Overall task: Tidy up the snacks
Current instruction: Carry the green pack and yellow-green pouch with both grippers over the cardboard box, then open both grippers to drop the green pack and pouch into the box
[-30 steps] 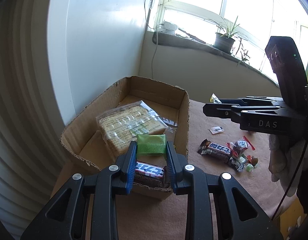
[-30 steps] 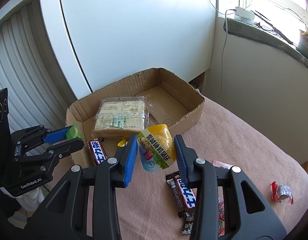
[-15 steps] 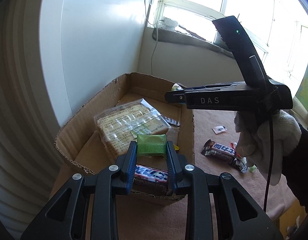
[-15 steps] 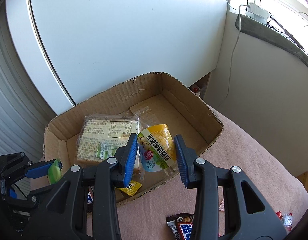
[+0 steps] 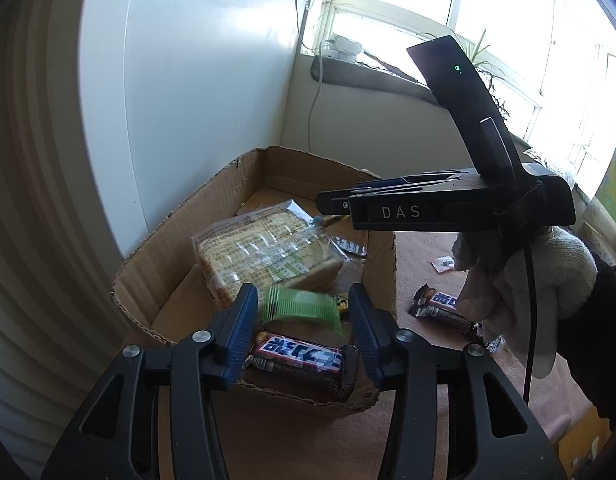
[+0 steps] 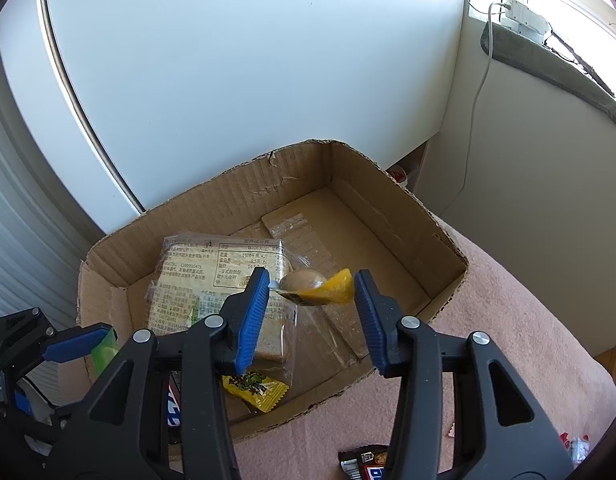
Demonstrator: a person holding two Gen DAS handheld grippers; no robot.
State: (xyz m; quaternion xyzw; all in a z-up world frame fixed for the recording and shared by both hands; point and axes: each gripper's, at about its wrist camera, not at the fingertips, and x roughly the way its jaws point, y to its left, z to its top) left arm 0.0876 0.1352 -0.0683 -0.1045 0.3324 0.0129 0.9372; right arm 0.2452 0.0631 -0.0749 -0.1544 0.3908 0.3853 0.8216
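Both grippers had just been opening over the box point(image 6: 388, 208). The left gripper point(image 5: 299, 312) stood spread, its green packet point(image 5: 301, 308) blurred and loose between the pads (apparently untouched). The right gripper point(image 6: 310, 300) gaped likewise around the yellow pouch point(image 6: 316, 287).

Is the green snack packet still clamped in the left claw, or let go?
Let go. The left claw has just been opening; the green packet, blurred, sits between its pads untouched, above the cardboard box.

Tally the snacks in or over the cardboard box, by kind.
Clear bread pack: 1
Chocolate bar: 1
Green packet: 1
Small yellow packet: 1
Yellow jelly cup: 1
Total: 5
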